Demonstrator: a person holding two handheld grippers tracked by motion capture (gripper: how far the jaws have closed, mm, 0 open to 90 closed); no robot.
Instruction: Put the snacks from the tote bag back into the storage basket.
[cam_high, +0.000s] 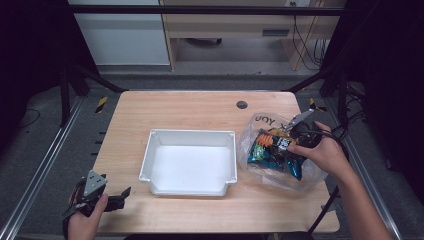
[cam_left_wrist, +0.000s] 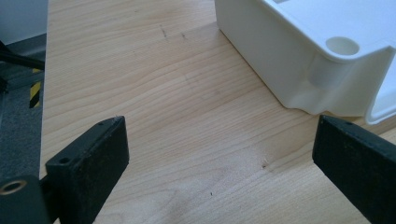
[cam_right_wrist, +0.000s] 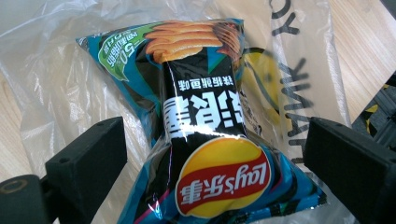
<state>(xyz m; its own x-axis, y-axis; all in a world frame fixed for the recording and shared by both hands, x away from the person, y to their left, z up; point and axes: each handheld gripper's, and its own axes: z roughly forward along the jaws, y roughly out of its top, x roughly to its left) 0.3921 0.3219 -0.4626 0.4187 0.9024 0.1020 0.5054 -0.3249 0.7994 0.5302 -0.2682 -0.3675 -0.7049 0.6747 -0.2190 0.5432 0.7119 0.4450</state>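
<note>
Pale wood-grain is showing across the table (cam_high: 200, 107), which has rounded corners and a small dark round plug (cam_high: 242, 104) near its far edge. Grey flooring is running around it, with black frame bars at both sides, yellow-and-black hazard tape at the far corners, and a light wooden cabinet (cam_high: 235, 30) standing against the back wall. A white plastic bin (cam_high: 189, 161) is sitting mid-table. To its right, a blue and black chip bag (cam_right_wrist: 205, 140) is lying on a crumpled clear plastic bag (cam_high: 295, 177) printed with black letters. The right gripper (cam_right_wrist: 215, 154) is hovering over the chip bag, its fingers (cam_right_wrist: 88, 158) spread wide on either side of the packet without touching it. The left gripper (cam_high: 107, 192) is being held at the near left corner of the table, its fingers (cam_left_wrist: 88, 161) wide apart over bare wood, near the bin's corner.
</note>
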